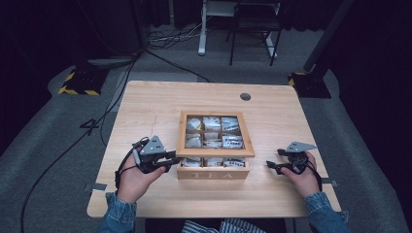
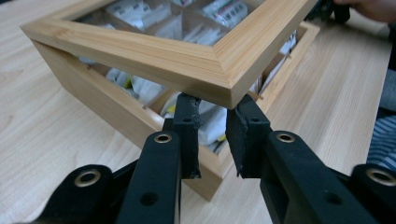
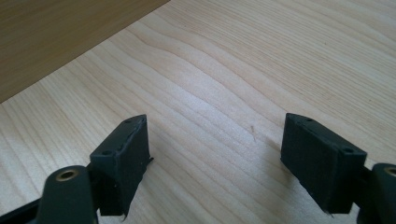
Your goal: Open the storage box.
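Observation:
A wooden tea box [image 1: 214, 174] marked TEA stands mid-table, its glass-paned lid [image 1: 215, 153] tilted up at the front. Paper tea bags [image 1: 212, 132] fill its compartments. My left gripper [image 1: 172, 158] is at the box's front left corner. In the left gripper view its jaws [image 2: 212, 105] stand a narrow gap apart, tips tucked under the raised lid corner [image 2: 140, 51] above the box wall [image 2: 93, 100]; nothing shows pinched between the pads. My right gripper [image 1: 273, 160] rests to the right of the box, and its own view has it open [image 3: 215, 126] wide over bare table [image 3: 233, 56].
The light wooden table [image 1: 145, 107] has a round cable hole [image 1: 245, 96] at the back right. Beyond it are grey floor, cables, a black stand [image 1: 80, 80] and a chair [image 1: 252, 29]. Bare tabletop lies on both sides of the box.

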`<state>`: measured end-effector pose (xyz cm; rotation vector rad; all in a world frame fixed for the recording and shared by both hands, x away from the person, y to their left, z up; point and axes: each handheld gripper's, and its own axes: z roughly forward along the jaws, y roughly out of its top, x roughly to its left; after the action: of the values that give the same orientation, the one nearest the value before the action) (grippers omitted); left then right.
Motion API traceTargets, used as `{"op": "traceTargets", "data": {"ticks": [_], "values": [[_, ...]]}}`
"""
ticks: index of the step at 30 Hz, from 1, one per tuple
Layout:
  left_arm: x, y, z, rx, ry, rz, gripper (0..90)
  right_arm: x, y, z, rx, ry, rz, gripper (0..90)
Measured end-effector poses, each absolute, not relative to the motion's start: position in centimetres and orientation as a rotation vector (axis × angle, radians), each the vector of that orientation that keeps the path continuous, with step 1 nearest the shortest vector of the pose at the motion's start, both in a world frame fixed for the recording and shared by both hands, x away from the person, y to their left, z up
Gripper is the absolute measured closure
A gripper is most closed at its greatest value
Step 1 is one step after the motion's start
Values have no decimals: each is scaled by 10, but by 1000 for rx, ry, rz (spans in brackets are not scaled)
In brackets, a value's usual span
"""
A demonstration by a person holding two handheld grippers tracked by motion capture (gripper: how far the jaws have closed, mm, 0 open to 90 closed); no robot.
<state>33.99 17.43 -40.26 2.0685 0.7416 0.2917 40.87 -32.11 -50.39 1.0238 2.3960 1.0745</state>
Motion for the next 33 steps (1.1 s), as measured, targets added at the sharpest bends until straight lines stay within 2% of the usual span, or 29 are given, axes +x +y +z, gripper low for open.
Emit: {"op": "traceTargets", "data": {"ticks": [16, 24, 33], "values": [[357, 172, -392, 1939, 691, 255, 783, 409, -321, -504, 1022, 2394, 1075, 237], [368, 166, -381, 1890, 652, 337, 791, 409, -321, -504, 1030, 2391, 1076, 241], [380, 161, -375, 1850, 638, 363, 792, 409, -321, -504, 1033, 2387, 1074, 251]]}}
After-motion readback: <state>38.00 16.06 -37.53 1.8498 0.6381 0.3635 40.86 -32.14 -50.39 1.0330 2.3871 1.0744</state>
